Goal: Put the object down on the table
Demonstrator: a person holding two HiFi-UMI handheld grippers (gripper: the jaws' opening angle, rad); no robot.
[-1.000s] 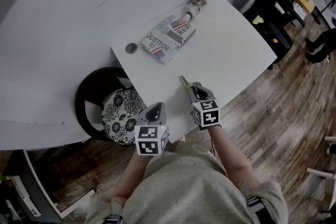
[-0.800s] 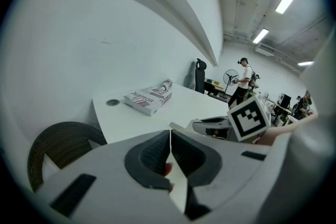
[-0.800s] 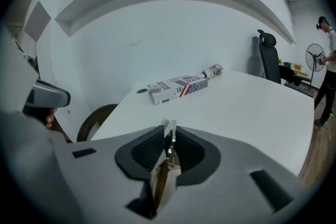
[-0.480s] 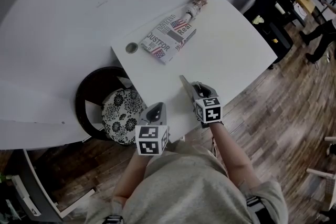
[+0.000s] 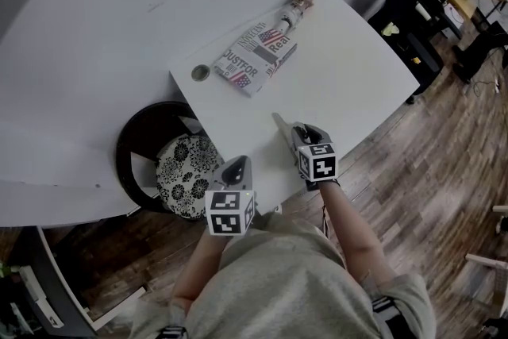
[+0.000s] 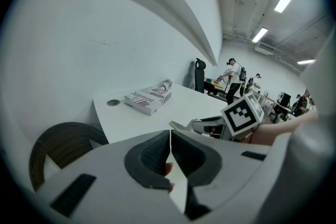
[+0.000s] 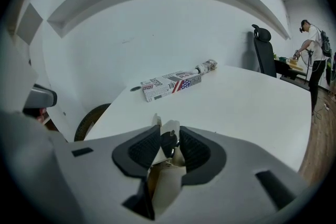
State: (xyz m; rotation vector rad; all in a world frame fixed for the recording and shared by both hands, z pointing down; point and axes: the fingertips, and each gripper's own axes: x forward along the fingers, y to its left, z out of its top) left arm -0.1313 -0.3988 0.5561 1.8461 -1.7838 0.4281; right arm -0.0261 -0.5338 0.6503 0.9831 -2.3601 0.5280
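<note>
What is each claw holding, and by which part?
Left claw: shut, empty. Right claw: jaws have just been opening; the pale flat object's near end stands between them, apparently loose.

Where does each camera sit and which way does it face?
Head view: on the person's head, looking down at the table; torso, forearms, left claw and right claw show.
Left gripper view: on the left claw, jaws together, facing across the table at the printed box; the right claw shows.
Right gripper view: on the right claw, whose jaws have just been opening around a pale object, facing the box.
All share table and box.
</note>
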